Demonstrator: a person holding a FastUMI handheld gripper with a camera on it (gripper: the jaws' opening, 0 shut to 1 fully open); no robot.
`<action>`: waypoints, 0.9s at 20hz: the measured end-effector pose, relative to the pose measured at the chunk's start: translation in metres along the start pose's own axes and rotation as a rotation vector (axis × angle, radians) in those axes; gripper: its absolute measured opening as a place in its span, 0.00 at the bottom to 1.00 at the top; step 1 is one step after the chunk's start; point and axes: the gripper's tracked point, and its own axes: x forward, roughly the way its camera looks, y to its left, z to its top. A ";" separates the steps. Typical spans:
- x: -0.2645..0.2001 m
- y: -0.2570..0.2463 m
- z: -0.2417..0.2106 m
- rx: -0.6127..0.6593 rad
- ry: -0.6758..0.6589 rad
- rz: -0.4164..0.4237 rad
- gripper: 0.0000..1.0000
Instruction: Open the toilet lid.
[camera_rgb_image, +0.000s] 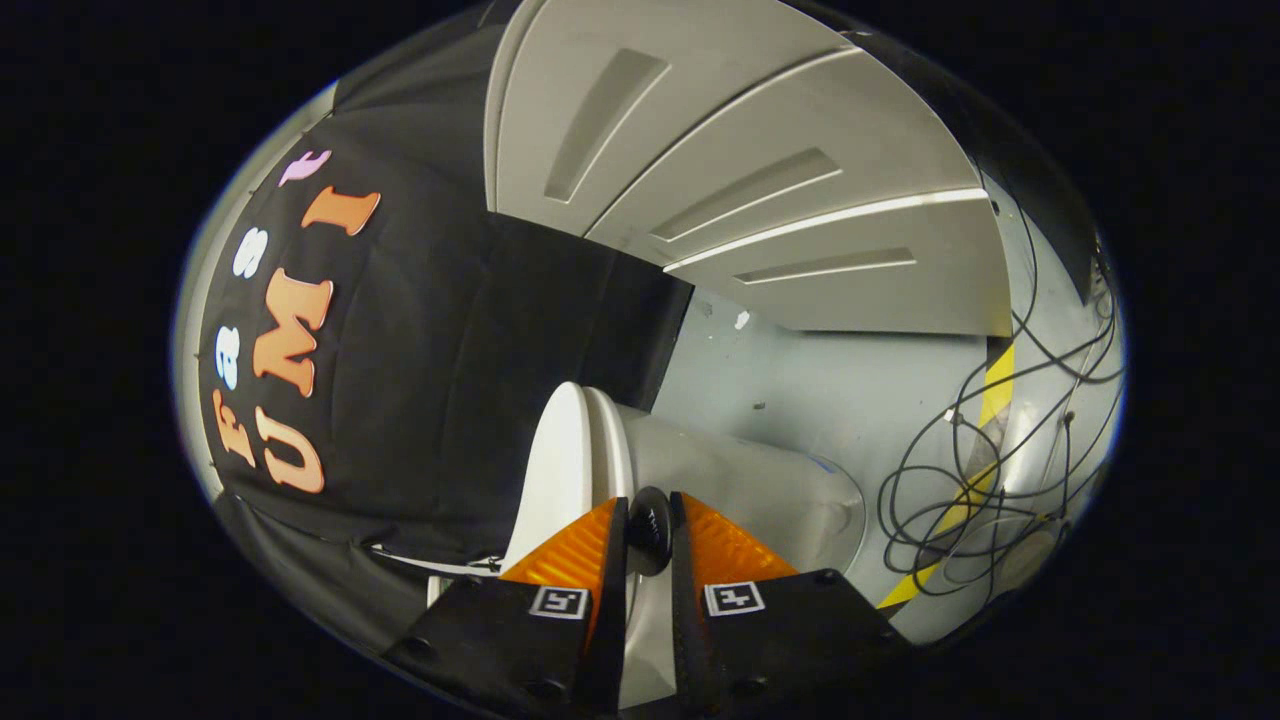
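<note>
The view is rolled to one side. A white toilet lid (556, 462) lies against the seat rim (612, 445), with only a thin seam between them. The grey-white bowl body (745, 485) stretches away behind the rim. A small black round knob (650, 528) sticks out from the lid's edge. My gripper (648, 522) is shut on this knob, one finger pressing on each side of it. The knob's lower part and the lid's near edge are hidden behind the fingers.
Black booth cloth (450, 330) hangs close beside the lid. Pale cabinet doors (780, 190) stand beyond the toilet. Grey floor (850, 385) with a yellow tape strip (985, 440) and loose black cables (960, 500) lies past the bowl.
</note>
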 end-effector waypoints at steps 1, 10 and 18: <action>0.002 0.001 0.001 0.045 -0.008 0.002 0.20; -0.018 0.043 0.009 -0.008 -0.027 0.021 0.08; -0.050 0.133 0.013 -0.178 -0.087 0.102 0.08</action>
